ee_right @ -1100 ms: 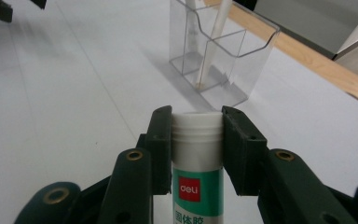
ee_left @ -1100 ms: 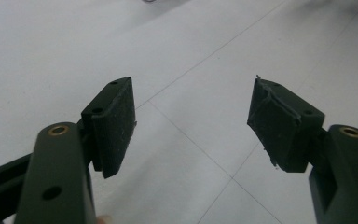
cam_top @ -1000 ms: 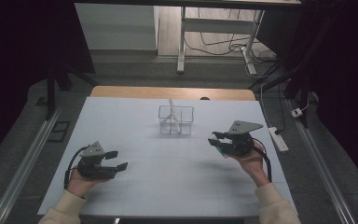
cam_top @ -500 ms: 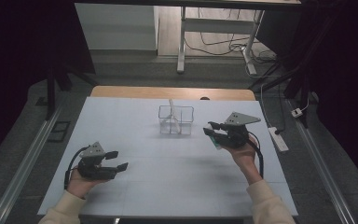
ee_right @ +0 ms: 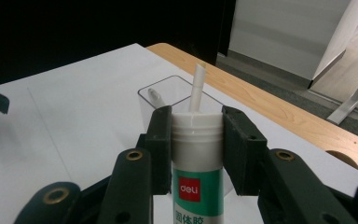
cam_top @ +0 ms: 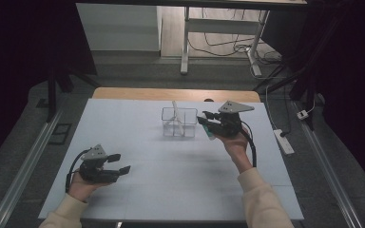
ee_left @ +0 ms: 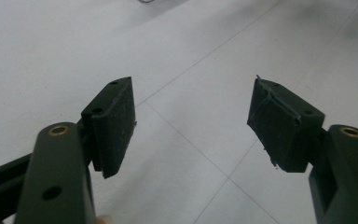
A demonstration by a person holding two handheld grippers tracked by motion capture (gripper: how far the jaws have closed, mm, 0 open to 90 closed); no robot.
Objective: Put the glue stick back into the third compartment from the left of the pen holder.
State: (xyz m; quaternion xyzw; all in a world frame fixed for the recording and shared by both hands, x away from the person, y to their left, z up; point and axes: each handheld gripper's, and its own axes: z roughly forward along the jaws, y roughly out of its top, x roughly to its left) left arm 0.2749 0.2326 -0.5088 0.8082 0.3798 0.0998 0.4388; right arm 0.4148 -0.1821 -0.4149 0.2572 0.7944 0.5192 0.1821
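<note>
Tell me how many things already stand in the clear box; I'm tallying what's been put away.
2, both white pens: a tall one leaning up past the rim of the clear box, and a shorter one by the far wall. The glue stick in front may hide more.

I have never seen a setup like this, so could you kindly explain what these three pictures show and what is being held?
A person sits at a white table with a hand-held two-jaw gripper in each hand. The high view looks down from above; the other two come from cameras riding on each gripper. The left gripper rests near the table with its jaws open and nothing between them. The right gripper is shut on a glue stick with a white cap and green label, beside a clear plastic holder. White pen-like items stand in the holder.
</note>
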